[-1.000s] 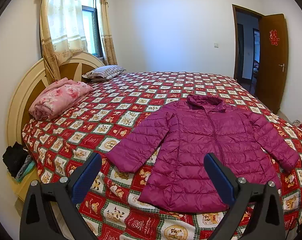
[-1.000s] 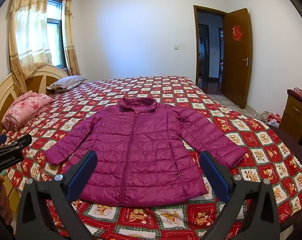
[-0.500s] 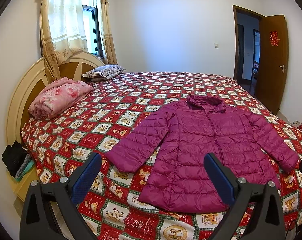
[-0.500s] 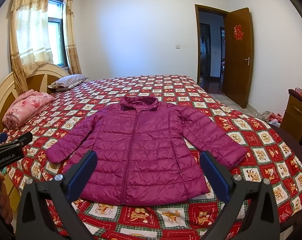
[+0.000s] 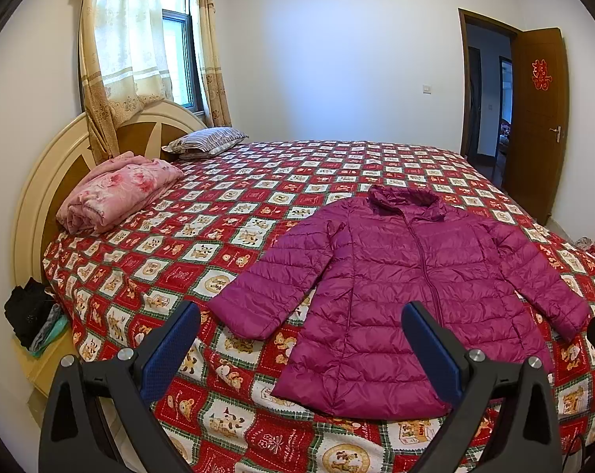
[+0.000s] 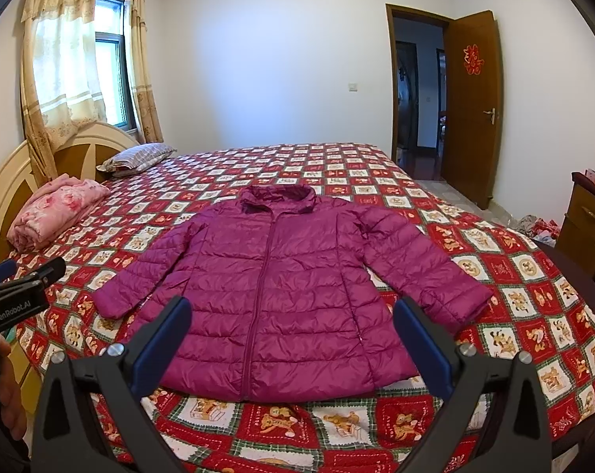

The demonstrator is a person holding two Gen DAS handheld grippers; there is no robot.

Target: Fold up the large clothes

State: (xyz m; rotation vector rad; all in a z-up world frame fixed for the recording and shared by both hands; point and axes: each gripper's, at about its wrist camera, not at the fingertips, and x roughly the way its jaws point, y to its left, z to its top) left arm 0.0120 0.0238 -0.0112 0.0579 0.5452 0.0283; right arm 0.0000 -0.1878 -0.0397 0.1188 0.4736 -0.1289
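Note:
A magenta quilted puffer jacket (image 5: 408,287) lies flat, front up and zipped, on the bed, sleeves spread, hem toward me. It also shows in the right wrist view (image 6: 281,287). My left gripper (image 5: 301,335) is open and empty, held above the bed's near edge, short of the jacket's left sleeve and hem. My right gripper (image 6: 291,333) is open and empty, held in front of the hem's middle. The left gripper's body shows at the left edge of the right wrist view (image 6: 17,299).
The bed has a red patterned quilt (image 5: 226,213). A folded pink blanket (image 5: 116,193) and a striped pillow (image 5: 207,144) lie by the headboard (image 5: 33,205). Dark clothes (image 5: 29,311) sit on a bedside stand. An open door (image 6: 469,106) and a wooden cabinet (image 6: 589,216) stand at the right.
Both grippers have edged slightly forward and up; the jacket sits a little lower and closer in view. Nothing was touched.

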